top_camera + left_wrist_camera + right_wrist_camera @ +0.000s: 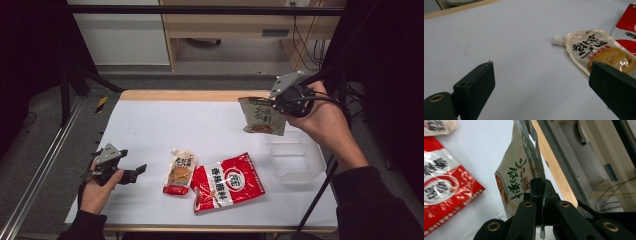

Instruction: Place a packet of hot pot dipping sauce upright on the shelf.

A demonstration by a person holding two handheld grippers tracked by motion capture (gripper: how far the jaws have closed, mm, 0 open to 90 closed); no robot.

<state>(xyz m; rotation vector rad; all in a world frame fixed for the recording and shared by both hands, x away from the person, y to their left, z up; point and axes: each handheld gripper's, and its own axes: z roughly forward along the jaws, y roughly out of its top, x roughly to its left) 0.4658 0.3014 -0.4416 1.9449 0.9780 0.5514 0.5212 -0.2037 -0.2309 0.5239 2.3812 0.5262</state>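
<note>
White paper covers the tabletop (165,125), and behind it we see a wooden edge and a grey floor. Our right gripper (280,102) is up in the air at about 2 o'clock over the tabletop. Its jaws are pinched tight on the top edge of a tan snack bag (262,116), and the bag hangs down from them. Right under it, at about 4 o'clock, sits a clear plastic box (296,159).

We think the job now is to put the bag in that box. To do it well, we should keep the pinch tight, bring the bag over the middle of the box, and go down slowly so the bottom of the bag goes inside the wall and does not catch on the rim. We let go only when the bag is low.

Our left gripper (131,173) rests low at about 8 o'clock with its jaws wide apart and nothing between them. Just beside it lies a spout pouch (180,172), and a red packet (229,181) looks to be touching the pouch, though the view is too small to be sure. The left gripper should wait and stay clear.
</note>
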